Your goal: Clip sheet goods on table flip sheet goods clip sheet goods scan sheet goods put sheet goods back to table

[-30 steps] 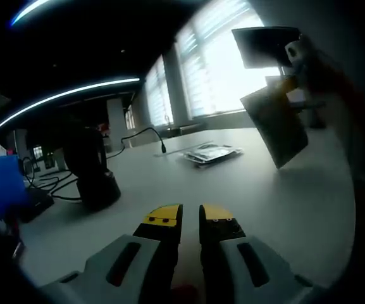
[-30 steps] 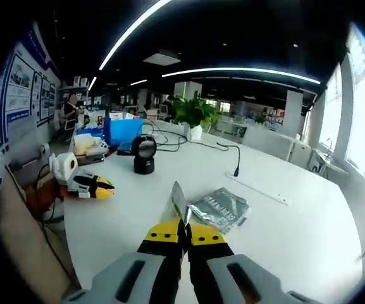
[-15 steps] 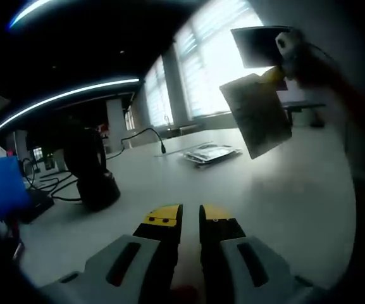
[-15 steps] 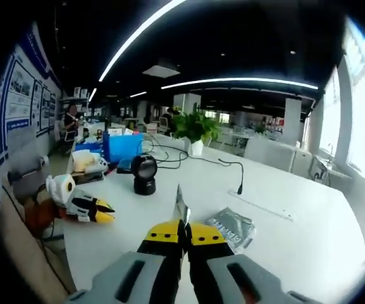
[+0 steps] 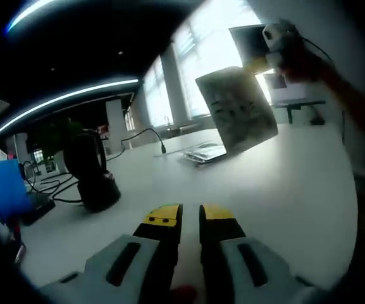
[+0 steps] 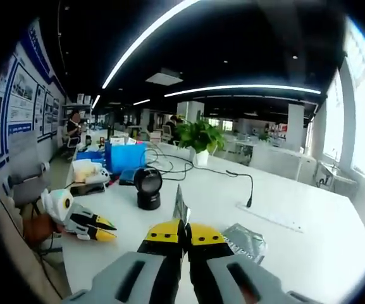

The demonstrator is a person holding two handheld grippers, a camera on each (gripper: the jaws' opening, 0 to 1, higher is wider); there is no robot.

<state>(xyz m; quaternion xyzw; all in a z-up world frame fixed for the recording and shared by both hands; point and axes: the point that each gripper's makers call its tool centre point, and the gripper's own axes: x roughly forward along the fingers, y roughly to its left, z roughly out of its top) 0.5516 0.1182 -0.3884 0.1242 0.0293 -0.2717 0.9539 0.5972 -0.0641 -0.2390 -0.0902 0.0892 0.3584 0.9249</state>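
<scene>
Above the white table [image 6: 334, 253], at about one o'clock in the left gripper view, my right gripper [image 5: 277, 47] holds a sheet pack [image 5: 236, 107] up in the air; in the right gripper view its jaws are pressed together on the pack's edge, which stands up as a thin sliver just over the yellow tips. My left gripper [image 5: 190, 215] sits low over the table with its jaws nearly closed, a narrow gap between them and nothing in it.

I judge the clip-and-flip is done and I am carrying the pack to the scan. The black scanner [image 6: 148, 188] stands at eleven o'clock from my right jaws. Next I need to turn the printed face toward its round window and hold it steady.

A second pack [image 6: 245, 239] lies flat on the table at three o'clock. A blue bin [image 6: 124, 156] sits behind the scanner; I cannot tell what it holds.
</scene>
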